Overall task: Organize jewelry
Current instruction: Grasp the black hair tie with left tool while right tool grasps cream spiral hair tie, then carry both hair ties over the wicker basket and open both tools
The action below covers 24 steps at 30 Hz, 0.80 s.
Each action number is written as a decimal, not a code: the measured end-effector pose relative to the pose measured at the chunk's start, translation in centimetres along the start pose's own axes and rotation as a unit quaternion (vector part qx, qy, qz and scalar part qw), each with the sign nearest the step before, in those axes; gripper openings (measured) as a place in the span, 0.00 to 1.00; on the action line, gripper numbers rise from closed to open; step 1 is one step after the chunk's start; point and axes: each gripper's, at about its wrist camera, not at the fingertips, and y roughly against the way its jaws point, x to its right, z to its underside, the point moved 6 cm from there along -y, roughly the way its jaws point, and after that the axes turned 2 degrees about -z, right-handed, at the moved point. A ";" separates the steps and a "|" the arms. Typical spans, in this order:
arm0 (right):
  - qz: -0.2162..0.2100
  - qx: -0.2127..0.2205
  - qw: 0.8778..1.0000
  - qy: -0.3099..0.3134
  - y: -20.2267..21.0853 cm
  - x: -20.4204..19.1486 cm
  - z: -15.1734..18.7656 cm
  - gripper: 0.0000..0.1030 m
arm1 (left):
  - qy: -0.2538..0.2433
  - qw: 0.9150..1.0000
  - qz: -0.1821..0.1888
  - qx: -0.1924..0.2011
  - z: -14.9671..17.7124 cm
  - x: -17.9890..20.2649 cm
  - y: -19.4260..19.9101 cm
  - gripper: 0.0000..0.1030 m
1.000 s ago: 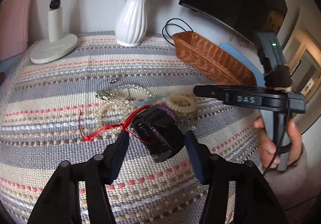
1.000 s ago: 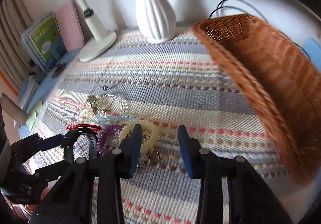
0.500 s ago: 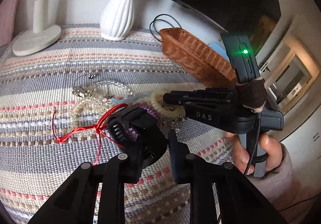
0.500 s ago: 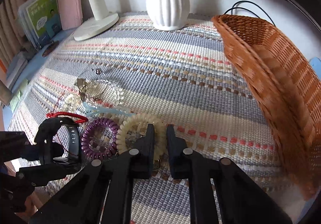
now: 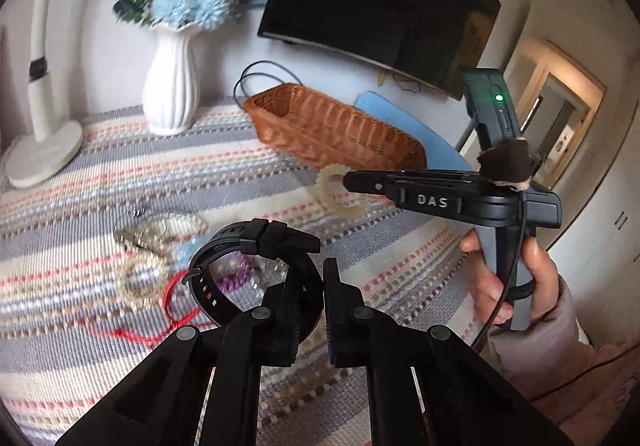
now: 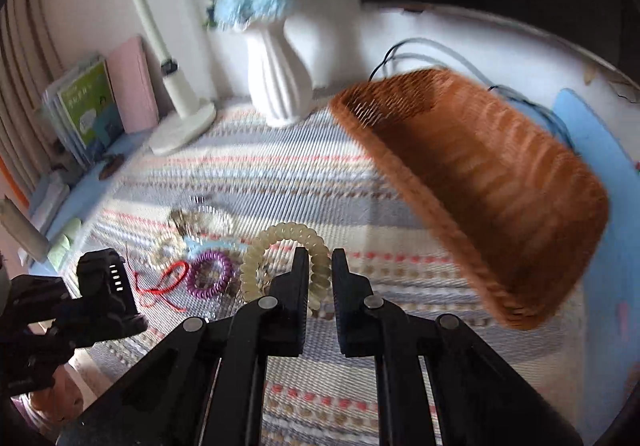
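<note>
Left gripper (image 5: pixel 310 298) clamped on a black watch (image 5: pixel 256 270), lifted above the mat (image 5: pixel 100 174); right gripper (image 6: pixel 320 282) clamped on a cream coil bracelet (image 6: pixel 280 258), held up near the wicker basket (image 6: pixel 480 182). The watch looks stiff, rubbery and moderately heavy, best pinched across the strap. The coil looks light, springy and smooth, so a grip across one side of the ring suits it. A purple coil (image 6: pixel 210 274), red cord (image 6: pixel 160 288) and bead strands (image 5: pixel 140 278) lie on the mat.

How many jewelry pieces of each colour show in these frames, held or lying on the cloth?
Black: 1, the watch band in the left gripper
Cream: 1, the coil ring in the right gripper
Purple: 1, coil
Red: 1, cord
Clear beaded: at least 2, blurred
Total: at least 6
</note>
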 end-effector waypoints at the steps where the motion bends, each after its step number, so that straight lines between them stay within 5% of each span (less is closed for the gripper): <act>1: 0.000 0.007 1.000 -0.003 0.6 0.3 -0.2 0.14 | -0.005 1.000 0.008 0.003 -0.7 0.5 0.3 0.10; 8: 0.000 0.043 0.999 -0.028 4.5 3.5 -1.1 0.14 | 0.045 0.985 0.167 0.011 -5.9 0.5 2.4 0.10; 15: 0.036 0.082 0.994 -0.066 6.6 8.1 -2.6 0.14 | 0.001 0.993 0.114 -0.006 -11.2 1.8 -0.5 0.10; 19: 0.116 0.089 0.986 -0.085 6.3 11.9 -3.9 0.14 | -0.034 0.996 0.081 -0.033 -15.1 3.0 -5.7 0.10; 24: 0.125 0.049 0.985 -0.111 3.1 15.2 -3.9 0.14 | -0.042 0.992 0.070 -0.092 -17.2 4.8 -14.1 0.10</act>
